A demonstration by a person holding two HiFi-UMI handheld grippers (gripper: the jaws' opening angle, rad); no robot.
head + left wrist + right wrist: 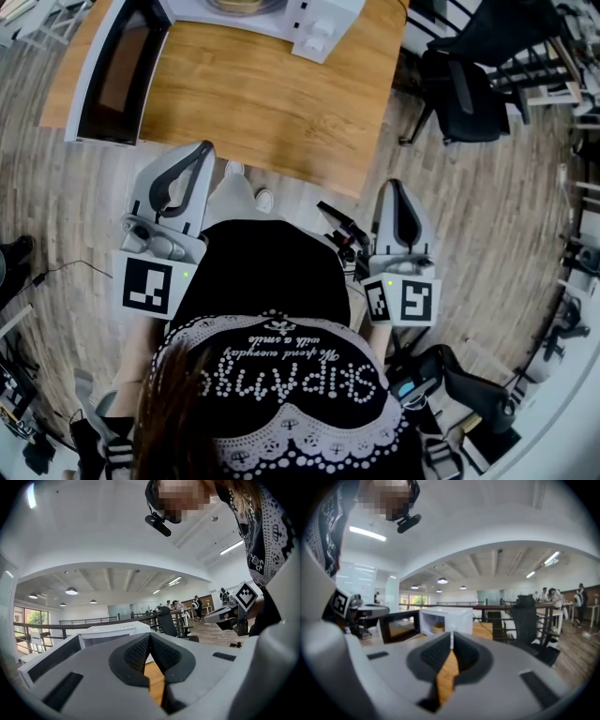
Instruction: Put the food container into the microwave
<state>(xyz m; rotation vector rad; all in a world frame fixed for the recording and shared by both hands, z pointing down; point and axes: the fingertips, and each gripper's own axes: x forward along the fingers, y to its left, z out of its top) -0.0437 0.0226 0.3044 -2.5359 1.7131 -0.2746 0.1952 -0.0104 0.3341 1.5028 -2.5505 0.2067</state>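
The white microwave [309, 23] stands at the far side of the wooden table [253, 103], its door [117, 70] swung wide open to the left. In the right gripper view a tan food container [438, 628] sits inside the microwave's [452, 616] cavity; its rim [246, 6] shows at the top edge of the head view. My left gripper [200, 150] and right gripper [394, 186] are held close to the person's body, short of the table's near edge. Each is shut, tips touching, with nothing between them [150, 637] [451, 644].
A black office chair [459, 89] stands on the wood floor right of the table. Black equipment [469, 384] lies on the floor at lower right. Railings, another chair [527, 620] and several people are far behind the table.
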